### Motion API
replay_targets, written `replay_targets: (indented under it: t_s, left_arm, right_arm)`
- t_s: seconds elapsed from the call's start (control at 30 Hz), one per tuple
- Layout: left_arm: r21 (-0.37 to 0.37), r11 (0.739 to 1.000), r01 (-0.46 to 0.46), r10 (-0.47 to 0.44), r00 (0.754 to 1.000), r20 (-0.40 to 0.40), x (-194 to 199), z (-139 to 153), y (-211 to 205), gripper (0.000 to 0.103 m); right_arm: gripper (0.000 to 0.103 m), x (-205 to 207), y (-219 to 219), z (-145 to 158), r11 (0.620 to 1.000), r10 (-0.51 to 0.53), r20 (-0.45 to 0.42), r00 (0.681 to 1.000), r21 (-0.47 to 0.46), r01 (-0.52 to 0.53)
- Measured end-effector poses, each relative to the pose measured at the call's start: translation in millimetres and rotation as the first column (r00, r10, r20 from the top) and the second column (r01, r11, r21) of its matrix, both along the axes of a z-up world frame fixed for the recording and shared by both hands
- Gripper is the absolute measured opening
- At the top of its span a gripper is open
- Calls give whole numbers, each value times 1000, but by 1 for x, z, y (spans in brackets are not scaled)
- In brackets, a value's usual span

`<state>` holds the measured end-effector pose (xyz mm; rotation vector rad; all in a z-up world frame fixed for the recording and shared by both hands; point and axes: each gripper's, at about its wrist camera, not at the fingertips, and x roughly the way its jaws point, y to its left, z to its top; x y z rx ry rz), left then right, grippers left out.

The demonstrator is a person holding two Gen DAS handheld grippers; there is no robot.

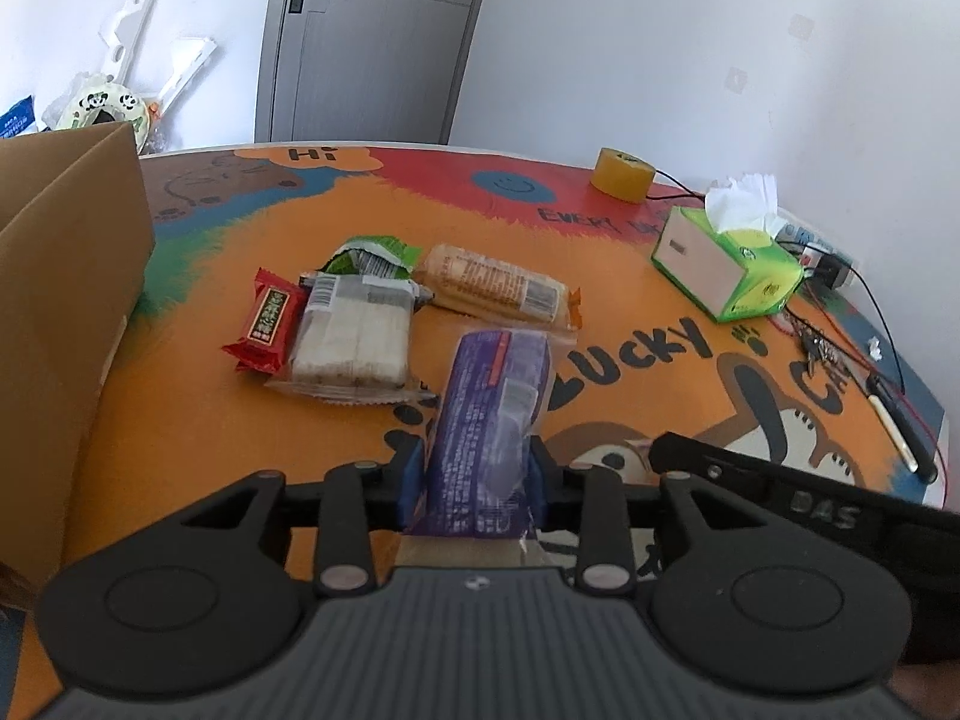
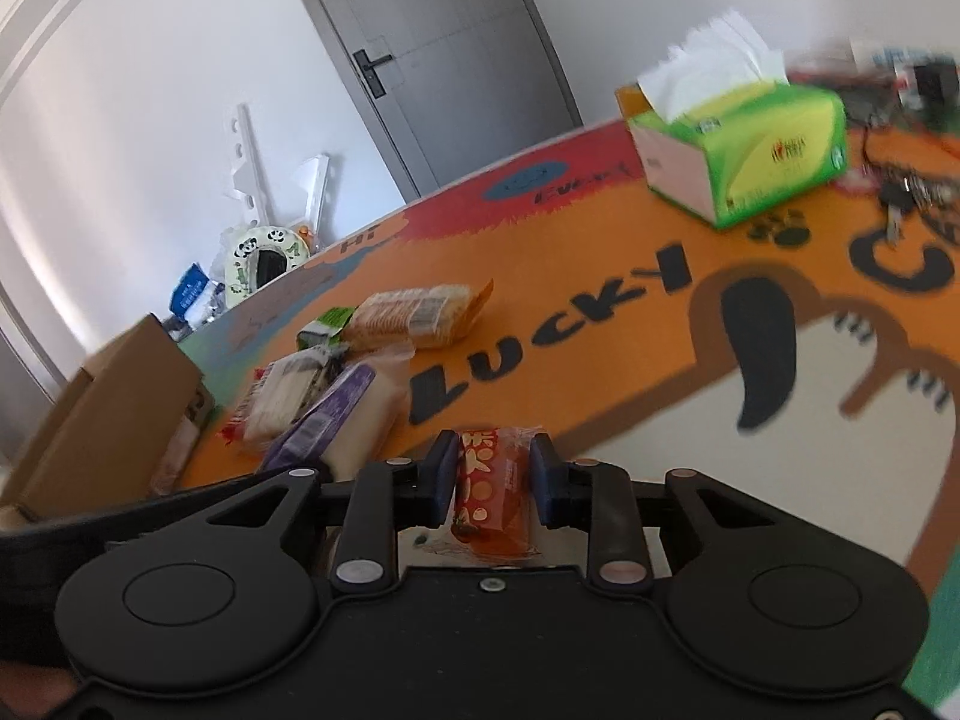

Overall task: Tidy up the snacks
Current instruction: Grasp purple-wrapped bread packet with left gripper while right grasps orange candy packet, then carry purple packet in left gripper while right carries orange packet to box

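Observation:
My left gripper (image 1: 477, 468) is shut on a purple snack packet (image 1: 489, 420), which sticks out forward over the colourful table mat (image 1: 210, 420). The same purple snack packet (image 2: 327, 420) shows at the left of the right wrist view. Beyond it lie a red snack bar (image 1: 264, 324), a clear pack of white wafers (image 1: 351, 339), a green wrapper (image 1: 375, 255) and a long biscuit pack (image 1: 498, 288). My right gripper (image 2: 491, 468) is shut on a small red-orange snack packet (image 2: 489, 489), low over the mat (image 2: 600, 312).
An open cardboard box (image 1: 60, 300) stands at the left edge of the table. A green tissue box (image 1: 729, 264), a yellow tape roll (image 1: 621, 174), cables, keys (image 1: 819, 351) and a pen (image 1: 900, 429) lie at the right. A grey door (image 1: 372, 36) is behind.

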<state>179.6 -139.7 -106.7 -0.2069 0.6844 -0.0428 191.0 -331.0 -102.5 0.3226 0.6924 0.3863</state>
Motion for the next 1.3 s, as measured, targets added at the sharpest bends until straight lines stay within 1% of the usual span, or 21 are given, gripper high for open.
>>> replay_targets:
  t_s: [0.03, 0.1, 0.2, 0.3, 0.43, 0.53, 0.7, 0.8, 0.97, 1.0, 1.03, 1.07, 1.1, 1.13, 1.3]
  left_arm:
    - [8, 1000, 1, -1, 1000, -1, 0, -1, -1, 38]
    - [27, 1000, 7, -7, 1000, -10, 1, -3, -4, 42]
    - [50, 999, 11, -11, 1000, -1, 1, -4, -7, 42]
    - [54, 998, 12, -13, 1000, 6, 1, -5, -8, 42]
    - [50, 998, 23, -24, 1000, 19, 0, -6, -5, 35]
    - [45, 999, 28, -29, 999, 29, -1, -5, -5, 33]
    - [19, 999, 34, -35, 999, 33, -4, -2, -1, 31]
    - [8, 1000, 30, -30, 999, 35, -6, -2, 1, 30]
    - [-10, 1000, 30, -29, 998, 52, -14, 5, 4, 30]
    - [-13, 999, 30, -30, 998, 59, -16, 7, 4, 30]
    - [-15, 999, 33, -31, 997, 65, -18, 9, 5, 30]
    - [-17, 999, 34, -33, 997, 71, -20, 11, 6, 30]
    - [-18, 999, 34, -32, 996, 78, -22, 14, 6, 30]
    - [-17, 999, 33, -31, 996, 84, -24, 16, 7, 30]
    - [-15, 1000, 19, -17, 993, 119, -33, 29, 13, 30]
  right_arm:
    - [30, -1, 0, 0, 1000, 3, -5, 1000, 2, -3]
    - [31, -2, 2, 2, 1000, -1, 5, 1000, -15, 1]
    - [35, 1, 3, -1, 1000, -6, 17, 1000, -10, 6]
    - [41, 3, 5, -2, 1000, 5, 34, 999, -11, -5]
    - [42, 0, 9, -2, 999, 20, 61, 998, -30, -18]
    - [42, -1, 12, -2, 999, 21, 67, 998, -50, -17]
    - [42, -10, 13, 1, 997, 19, 54, 998, -75, -15]
    - [44, -17, 13, 2, 994, 1, 60, 998, -109, 5]
    - [45, -24, 15, 1, 991, -3, 69, 998, -134, 13]
    - [43, -24, 17, 1, 990, -2, 73, 997, -143, 13]
    - [34, -24, 18, 1, 988, -1, 76, 997, -151, 13]
    - [32, -24, 19, 1, 989, 2, 73, 997, -151, 9]
    - [25, -23, 18, 1, 991, 0, 66, 998, -133, 9]
    - [22, -22, 15, 2, 993, -10, 58, 998, -116, 17]
    - [21, -25, 11, 9, 997, -30, 73, 997, -72, 35]
